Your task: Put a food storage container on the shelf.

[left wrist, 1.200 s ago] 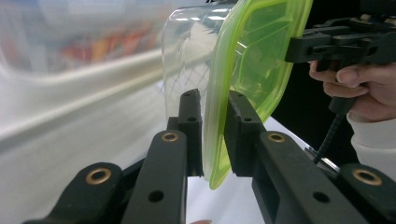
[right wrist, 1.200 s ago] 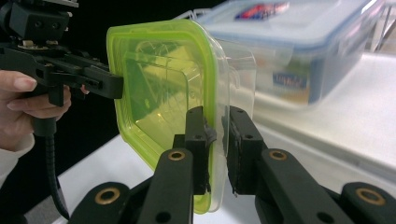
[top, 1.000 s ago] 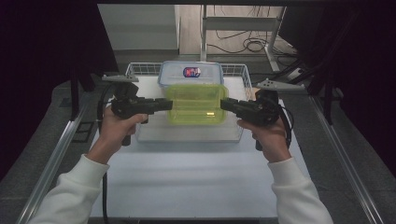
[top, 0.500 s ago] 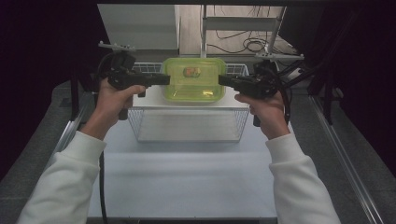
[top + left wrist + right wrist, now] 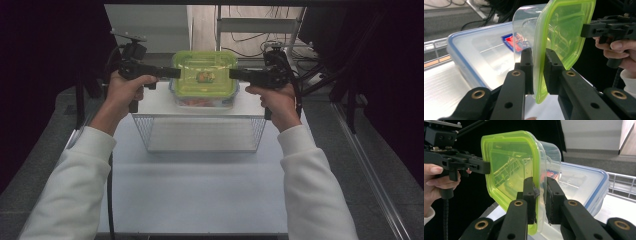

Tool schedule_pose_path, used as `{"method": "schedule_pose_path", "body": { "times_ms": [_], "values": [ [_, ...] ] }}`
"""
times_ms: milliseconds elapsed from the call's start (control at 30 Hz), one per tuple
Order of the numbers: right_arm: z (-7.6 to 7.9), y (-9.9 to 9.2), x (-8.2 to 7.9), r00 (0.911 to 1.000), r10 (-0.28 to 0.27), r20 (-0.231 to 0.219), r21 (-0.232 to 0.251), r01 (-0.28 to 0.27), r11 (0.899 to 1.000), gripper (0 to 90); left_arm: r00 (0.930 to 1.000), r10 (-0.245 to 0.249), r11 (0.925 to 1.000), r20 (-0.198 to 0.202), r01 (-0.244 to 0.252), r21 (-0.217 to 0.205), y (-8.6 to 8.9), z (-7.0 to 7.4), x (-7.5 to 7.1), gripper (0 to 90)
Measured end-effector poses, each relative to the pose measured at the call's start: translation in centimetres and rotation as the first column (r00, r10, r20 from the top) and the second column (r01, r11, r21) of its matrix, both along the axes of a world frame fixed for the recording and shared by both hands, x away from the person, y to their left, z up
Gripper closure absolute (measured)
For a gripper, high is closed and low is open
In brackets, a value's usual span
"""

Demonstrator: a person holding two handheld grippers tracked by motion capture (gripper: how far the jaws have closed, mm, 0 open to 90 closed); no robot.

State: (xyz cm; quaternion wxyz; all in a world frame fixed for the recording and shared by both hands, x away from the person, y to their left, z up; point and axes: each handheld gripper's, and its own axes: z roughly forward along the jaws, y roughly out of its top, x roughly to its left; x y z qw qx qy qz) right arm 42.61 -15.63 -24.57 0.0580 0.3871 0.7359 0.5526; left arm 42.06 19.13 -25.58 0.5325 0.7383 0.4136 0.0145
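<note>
A clear container with a green lid (image 5: 204, 75) hangs between my two grippers over the far end of the table. My left gripper (image 5: 175, 73) is shut on the lid's left rim, and its jaws pinch that green edge (image 5: 537, 72) in the left gripper view. My right gripper (image 5: 234, 74) is shut on the opposite rim, clamping lid and wall (image 5: 540, 195). Just below and behind sits a clear box with a blue-edged lid (image 5: 474, 55) and a red and blue label (image 5: 579, 185). I cannot tell whether the two containers touch.
A wire basket (image 5: 200, 116) stands on the white table (image 5: 200, 190) in front of the containers, its floor bare. Metal rails run along both table sides. Cables and a shelf frame (image 5: 260, 25) lie beyond the far edge.
Both hands have carried the green-lidded container up and away from me, from over the basket to above the blue-lidded box. Both grips have stayed the same.
</note>
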Motion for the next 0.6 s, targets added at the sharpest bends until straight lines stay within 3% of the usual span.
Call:
{"method": "schedule_pose_path", "body": {
  "times_ms": [100, 267, 600],
  "values": [
    [-0.8, 0.1, 1.2, 0.9992, 0.001, -0.039, 0.014, 0.0, 1.0, 79.5, 0.9999, 0.016, 0.9998, -0.006, -0.016, -0.011, 0.0, -0.4, 0.6, 79.7],
    [-0.9, 0.1, 1.8, 0.9988, -0.004, -0.048, 0.032, 0.006, 0.999, 78.7, 0.9994, 0.032, 0.999, -0.016, -0.033, -0.029, 0.0, -0.5, 1.0, 79.8],
    [-1.0, 0.4, 3.5, 0.9972, -0.031, -0.068, 0.041, 0.034, 0.999, 74.8, 0.9938, 0.099, 0.9904, -0.05, -0.104, -0.092, -0.3, -1.0, 2.5, 76.4]
  ]
}}
